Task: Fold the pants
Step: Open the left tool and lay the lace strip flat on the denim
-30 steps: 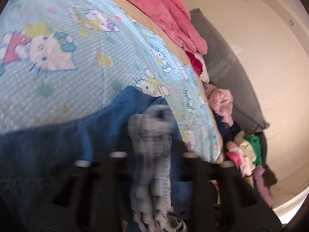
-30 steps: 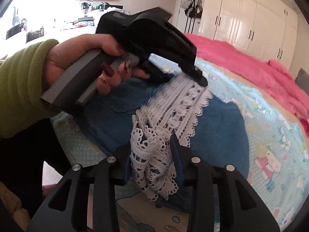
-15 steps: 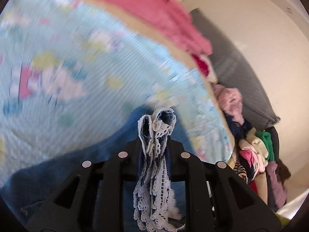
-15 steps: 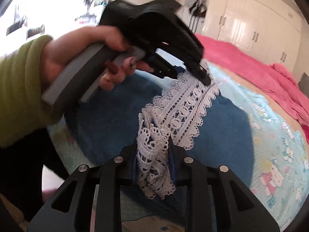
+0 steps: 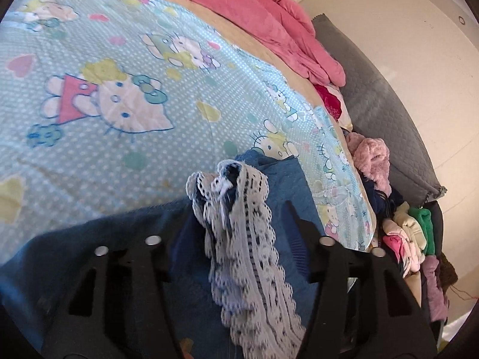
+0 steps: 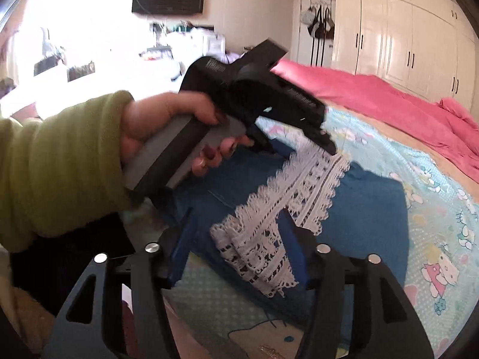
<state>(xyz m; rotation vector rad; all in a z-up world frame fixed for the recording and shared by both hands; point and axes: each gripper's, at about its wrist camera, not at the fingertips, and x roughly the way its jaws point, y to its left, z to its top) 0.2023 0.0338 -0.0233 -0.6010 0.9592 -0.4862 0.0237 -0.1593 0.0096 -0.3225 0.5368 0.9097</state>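
Blue denim pants [image 6: 368,209] with a white lace hem [image 6: 287,203] lie on the Hello Kitty bed sheet [image 5: 119,95]. In the left wrist view my left gripper [image 5: 239,218] is open, fingers wide apart, with the lace hem [image 5: 245,239] loose between them over the denim [image 5: 89,254]. In the right wrist view my right gripper [image 6: 236,239] is open too, lace lying between its fingers. The left gripper's tip [image 6: 326,146] rests at the lace's far end.
A pink blanket [image 5: 269,24] lies along the far side of the bed. A pile of clothes [image 5: 398,227] sits beside a grey cushion [image 5: 386,113] off the bed's edge. White wardrobes [image 6: 404,30] stand behind.
Both grippers were shut on the lace hem half a second ago and have opened. The lace now lies slack between the spread fingers.
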